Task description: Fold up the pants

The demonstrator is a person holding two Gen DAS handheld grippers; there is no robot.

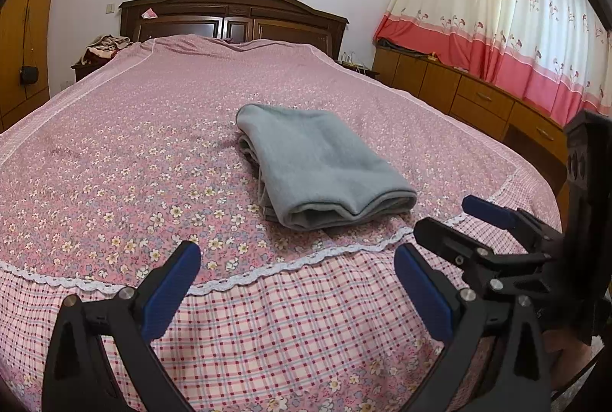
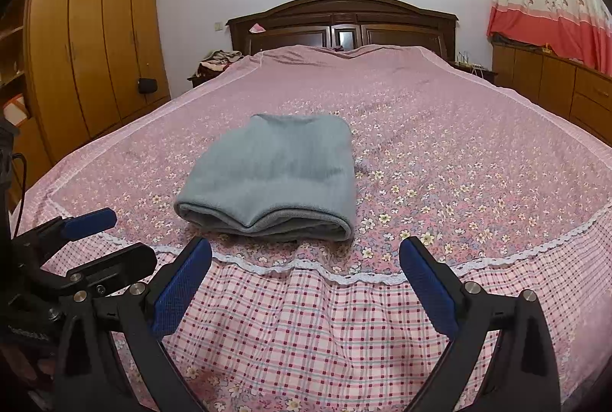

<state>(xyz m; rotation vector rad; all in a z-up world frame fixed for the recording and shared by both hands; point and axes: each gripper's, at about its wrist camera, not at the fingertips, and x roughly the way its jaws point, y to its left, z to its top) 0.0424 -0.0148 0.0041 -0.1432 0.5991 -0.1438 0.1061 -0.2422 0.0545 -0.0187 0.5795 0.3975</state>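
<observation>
Now, pants (image 1: 317, 163): grey, folded into a compact stack on the floral bedspread (image 1: 114, 152), just beyond its lace trim.
Left gripper (image 1: 298, 282): jaws wide, empty, near the pants.
Right gripper (image 2: 306, 282): wide, empty.
Writing: none legible.

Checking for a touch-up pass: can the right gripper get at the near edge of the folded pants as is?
Probably yes. The right gripper is open and empty, facing the pants on the bed. Only bare bedspread lies between them, and the left gripper sits off to the side, out of the way.
</observation>
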